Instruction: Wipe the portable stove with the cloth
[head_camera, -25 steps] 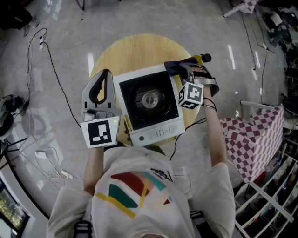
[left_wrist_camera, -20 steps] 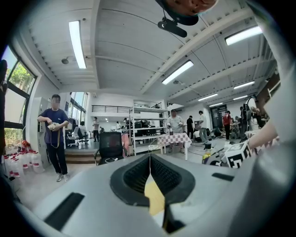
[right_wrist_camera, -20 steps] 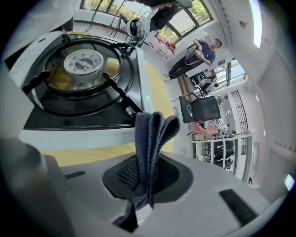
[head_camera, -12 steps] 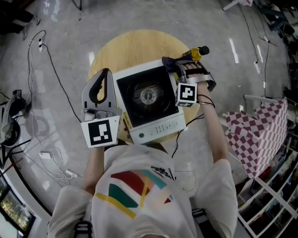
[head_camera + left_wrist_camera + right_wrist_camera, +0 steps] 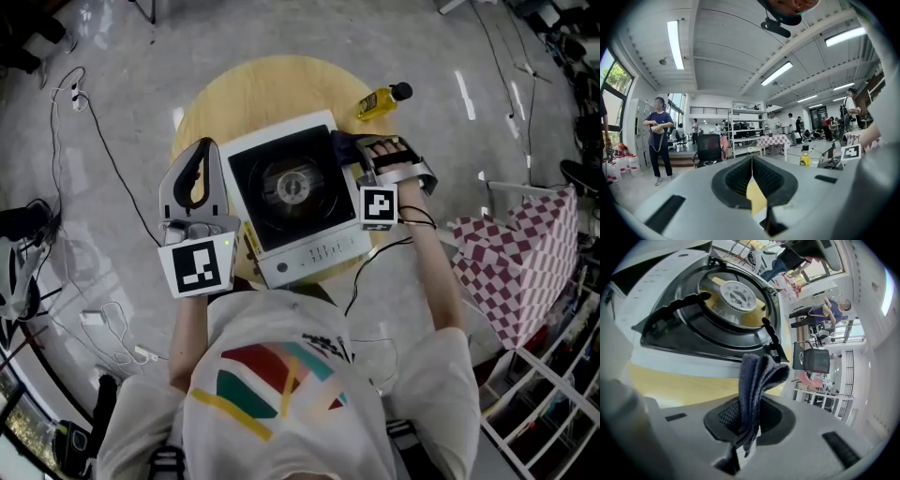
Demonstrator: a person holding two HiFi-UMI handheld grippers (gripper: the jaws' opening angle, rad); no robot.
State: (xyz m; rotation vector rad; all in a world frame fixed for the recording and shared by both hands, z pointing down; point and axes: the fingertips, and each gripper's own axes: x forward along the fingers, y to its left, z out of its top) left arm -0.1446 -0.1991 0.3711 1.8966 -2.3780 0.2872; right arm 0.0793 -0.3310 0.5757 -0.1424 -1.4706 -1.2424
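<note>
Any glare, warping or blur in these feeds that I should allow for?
Head view: lamp glare streaks the glossy grey floor; the white portable stove is sharp. Left gripper view: strong fisheye, ceiling strip lights blown out. Right gripper view: stove curved by fisheye, dark blue cloth sharp, frame edges soft.

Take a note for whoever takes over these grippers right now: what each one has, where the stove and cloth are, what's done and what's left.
Right gripper: jaws shut on the dark cloth, at the portable stove's right edge.
Left gripper: jaws shut, empty, left of the stove.
The stove sits on the round wooden table; a yellow bottle lies beyond it.
Done: cloth grasped. Left: the wiping; how much is already wiped cannot be told.
</note>
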